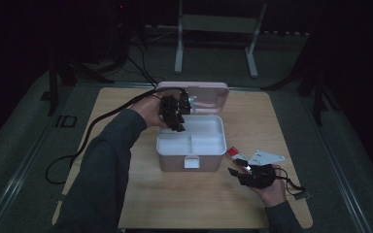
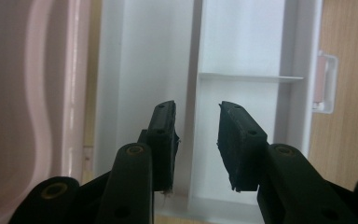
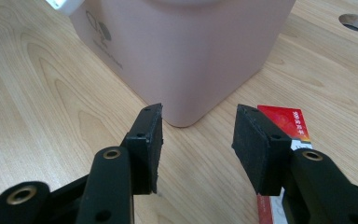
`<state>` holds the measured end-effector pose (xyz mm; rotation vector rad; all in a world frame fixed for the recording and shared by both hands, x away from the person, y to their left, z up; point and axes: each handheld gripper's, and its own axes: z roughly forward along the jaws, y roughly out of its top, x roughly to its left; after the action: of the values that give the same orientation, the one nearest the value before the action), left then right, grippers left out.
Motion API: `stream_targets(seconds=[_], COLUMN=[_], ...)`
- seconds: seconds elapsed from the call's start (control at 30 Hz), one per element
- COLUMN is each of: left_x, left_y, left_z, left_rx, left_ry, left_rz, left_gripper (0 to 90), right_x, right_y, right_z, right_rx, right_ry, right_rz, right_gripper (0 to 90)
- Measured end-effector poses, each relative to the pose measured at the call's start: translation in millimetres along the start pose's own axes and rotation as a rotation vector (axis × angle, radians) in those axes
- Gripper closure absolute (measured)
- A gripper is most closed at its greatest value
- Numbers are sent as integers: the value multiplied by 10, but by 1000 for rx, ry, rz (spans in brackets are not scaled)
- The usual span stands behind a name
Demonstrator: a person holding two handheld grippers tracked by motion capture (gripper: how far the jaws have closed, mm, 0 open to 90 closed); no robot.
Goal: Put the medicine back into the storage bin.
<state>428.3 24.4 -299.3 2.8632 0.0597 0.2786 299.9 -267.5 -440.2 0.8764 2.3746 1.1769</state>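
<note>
High view: left gripper (image 1: 178, 118) half-open and empty over pink storage box (image 1: 190, 162), right gripper (image 1: 245, 170) open and empty beside red card (image 1: 235, 154); risk of clipping the divider (image 2: 193, 121).

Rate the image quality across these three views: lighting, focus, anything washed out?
High view: dim, surroundings nearly black; the pink box and table remain readable. Left gripper view: brighter, the white tray mildly washed out, jaws dark and slightly soft. Right gripper view: evenly lit, wood grain sharp, red card legible as a shape, print too small.
</note>
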Motion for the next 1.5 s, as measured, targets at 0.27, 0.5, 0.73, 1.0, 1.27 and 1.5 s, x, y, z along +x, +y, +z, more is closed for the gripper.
stream_targets(seconds=[0.27, 0.5, 0.73, 1.0, 1.27, 1.5], left_x=[49, 67, 71, 88, 84, 82], left_y=[82, 62, 50, 90, 105, 106], left_z=[228, 347, 459, 558, 612, 613], left_rx=[50, 90, 112, 132, 144, 142], left_ry=[-50, -65, -85, -105, -107, -106], left_rz=[-6, 4, -15, -14, 0, 2], left_gripper=[688, 710, 721, 788, 852, 873], right_x=[0, 5, 7, 4, -1, -4], right_y=[-3, -6, -7, -8, -17, -20], right_z=[2, 5, 4, 1, 4, 2], right_rx=[1, 5, 7, 6, 4, 3], right_ry=[0, -1, -1, -3, -1, -1], right_rz=[-8, -10, -8, -11, -11, -9], right_gripper=[519, 519, 519, 519, 522, 524])
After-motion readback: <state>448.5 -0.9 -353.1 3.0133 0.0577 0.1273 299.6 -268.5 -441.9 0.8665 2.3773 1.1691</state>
